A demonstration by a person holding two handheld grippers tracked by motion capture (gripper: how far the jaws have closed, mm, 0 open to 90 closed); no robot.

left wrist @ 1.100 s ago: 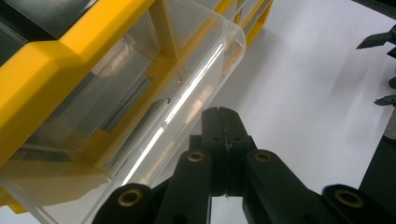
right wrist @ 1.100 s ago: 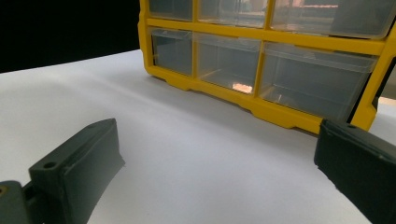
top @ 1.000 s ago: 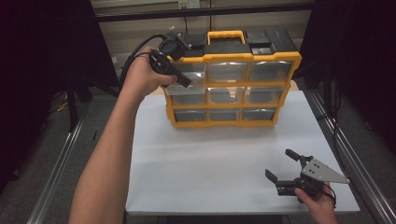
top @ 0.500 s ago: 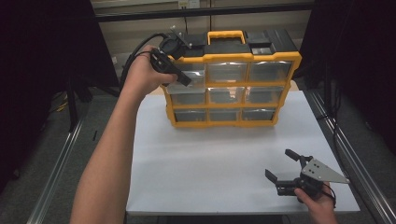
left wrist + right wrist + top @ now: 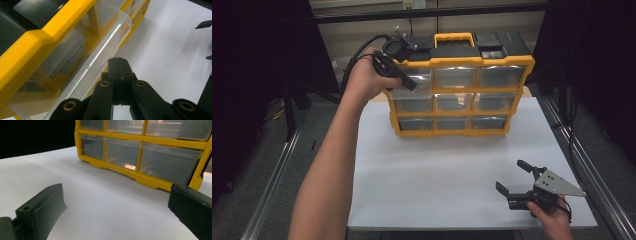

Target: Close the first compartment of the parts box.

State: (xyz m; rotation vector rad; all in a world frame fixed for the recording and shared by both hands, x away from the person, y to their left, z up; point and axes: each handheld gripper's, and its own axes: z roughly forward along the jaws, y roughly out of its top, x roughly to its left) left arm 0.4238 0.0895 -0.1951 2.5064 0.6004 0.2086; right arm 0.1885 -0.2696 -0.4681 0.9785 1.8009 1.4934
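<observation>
**Left jaws closed at the top-left drawer, right jaws spread over the desk**

In the high view my left hand-held gripper (image 5: 404,80) sits in the upper middle of the frame, up against the top-left clear drawer (image 5: 412,84) of the yellow organizer (image 5: 459,63). In the left gripper view its two black jaws meet tip to tip, closed with nothing caught between them, and the tips (image 5: 119,65) lie just beside the rounded front lip of that clear drawer (image 5: 100,53), which stands out a little from the yellow frame (image 5: 37,40). Whether the tips actually touch the lip I cannot tell.

The organizer stands upright at the far side of the white desk (image 5: 437,170), in the upper centre of the high view, with three rows of three clear drawers and a yellow carry handle (image 5: 454,37) on its black top.

My right hand-held gripper (image 5: 514,182) rests low in the lower right of the high view, well apart from the organizer. Its jaws stand wide open and hold nothing. In the right gripper view the two jaws sit at the lower left and lower right corners, with bare desk (image 5: 105,202) between them and the lower drawers of the organizer (image 5: 150,180) across the top of the frame.
</observation>
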